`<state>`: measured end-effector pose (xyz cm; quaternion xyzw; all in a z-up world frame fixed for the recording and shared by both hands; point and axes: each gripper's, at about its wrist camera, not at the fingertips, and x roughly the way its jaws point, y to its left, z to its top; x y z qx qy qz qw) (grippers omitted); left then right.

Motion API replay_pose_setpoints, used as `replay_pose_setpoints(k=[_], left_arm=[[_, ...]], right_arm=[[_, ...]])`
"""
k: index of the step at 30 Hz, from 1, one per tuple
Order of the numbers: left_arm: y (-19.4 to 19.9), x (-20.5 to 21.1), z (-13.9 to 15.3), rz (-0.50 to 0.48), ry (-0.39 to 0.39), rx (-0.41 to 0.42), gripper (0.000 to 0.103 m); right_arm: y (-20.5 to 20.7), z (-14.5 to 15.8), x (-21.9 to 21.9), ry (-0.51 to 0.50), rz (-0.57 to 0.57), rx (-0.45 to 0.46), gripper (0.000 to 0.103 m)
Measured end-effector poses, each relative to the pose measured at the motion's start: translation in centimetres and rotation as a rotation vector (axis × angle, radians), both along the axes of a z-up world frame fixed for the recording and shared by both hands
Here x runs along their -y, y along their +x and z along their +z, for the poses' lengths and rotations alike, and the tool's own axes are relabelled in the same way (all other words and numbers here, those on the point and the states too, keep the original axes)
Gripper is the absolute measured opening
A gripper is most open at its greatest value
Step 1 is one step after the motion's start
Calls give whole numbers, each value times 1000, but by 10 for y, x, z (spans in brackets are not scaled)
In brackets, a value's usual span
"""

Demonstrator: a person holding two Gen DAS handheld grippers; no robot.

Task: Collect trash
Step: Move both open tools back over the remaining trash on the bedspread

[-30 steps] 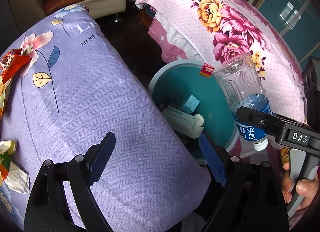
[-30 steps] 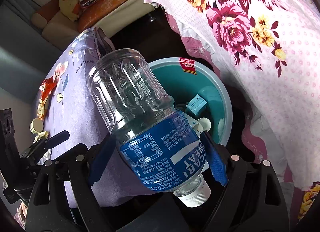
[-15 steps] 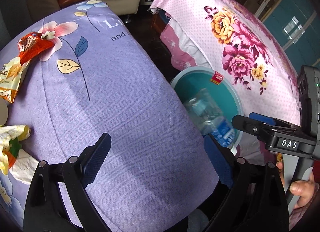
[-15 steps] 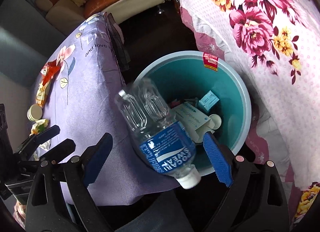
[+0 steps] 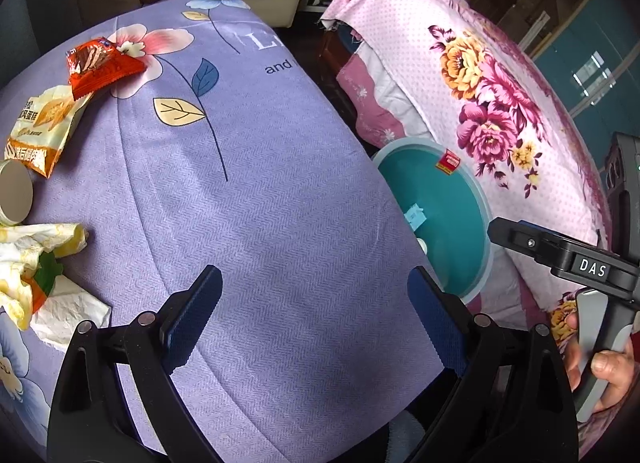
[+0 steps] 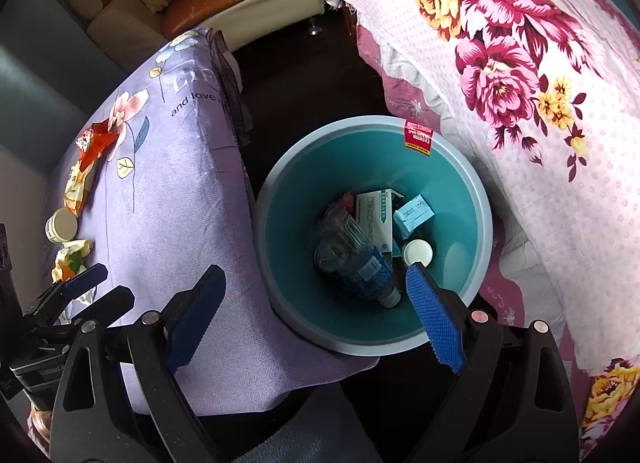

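**Bottle dropped into the bin**

Released from the right gripper (image 6: 316,311) a second ago, the plastic bottle (image 6: 352,259) now lies at the bottom of the teal bin (image 6: 280,183). Its long axis runs on a slant, base toward the upper left of the right wrist view and white cap toward the lower right, near the bin's wall. Touching or just beside it are a white carton (image 6: 374,219), a small blue box (image 6: 414,213) and a white lid (image 6: 418,253).

Both sets of jaws have just been opening and stand wide with nothing between them; the left gripper (image 5: 316,319) hangs over the near edge of the purple-clothed table (image 5: 260,203).

The bin stands on the floor in the narrow gap between that table's right edge and the pink floral bedding (image 6: 560,103). Along the table's left edge lie a red wrapper (image 5: 100,63), a yellow snack packet (image 5: 44,127), a round white lid (image 5: 14,197) and crumpled paper (image 5: 36,263); the table's middle is bare cloth.
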<state>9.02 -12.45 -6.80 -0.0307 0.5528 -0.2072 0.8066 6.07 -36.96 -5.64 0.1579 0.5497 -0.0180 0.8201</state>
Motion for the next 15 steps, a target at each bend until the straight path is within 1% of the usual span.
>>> replay_pose_setpoints(k=[4, 6, 9, 13, 15], left_arm=[[-3, -22, 9, 27, -4, 23, 94], [-5, -36, 14, 46, -12, 31, 94], [-10, -63, 22, 79, -20, 50, 94], [-18, -108, 26, 139, -27, 60, 94], [-22, -135, 25, 184, -32, 60, 94]], right_arm=[[4, 6, -21, -7, 47, 12, 88], [7, 9, -38, -23, 89, 11, 88], [14, 13, -71, -69, 176, 5, 88], [26, 20, -118, -67, 288, -9, 88], [33, 25, -145, -78, 344, -3, 88]])
